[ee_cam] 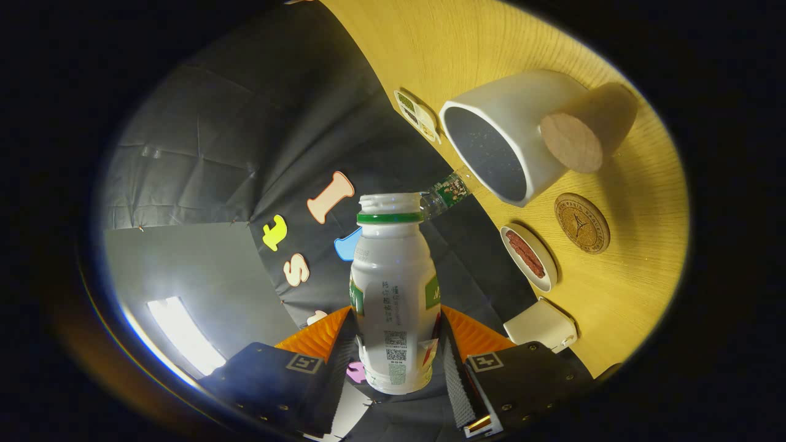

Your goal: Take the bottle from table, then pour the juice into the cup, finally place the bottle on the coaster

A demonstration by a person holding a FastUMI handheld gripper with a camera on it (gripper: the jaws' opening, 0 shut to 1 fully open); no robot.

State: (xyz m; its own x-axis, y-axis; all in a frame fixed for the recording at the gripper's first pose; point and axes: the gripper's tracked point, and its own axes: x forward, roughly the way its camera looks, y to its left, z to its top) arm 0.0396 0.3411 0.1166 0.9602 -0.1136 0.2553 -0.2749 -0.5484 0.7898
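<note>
Gripper (398, 359) fingers are pinching the white plastic bottle with a green neck ring (395, 294) by its lower body, tilting it toward the white cup with a cork handle (513, 138) on the yellow wooden table (626, 288). Juice may be missing the rim, since the open mouth is sitting beside the cup rather than over it. Beyond the cup, the round cork coaster (581, 223) is waiting.
</note>
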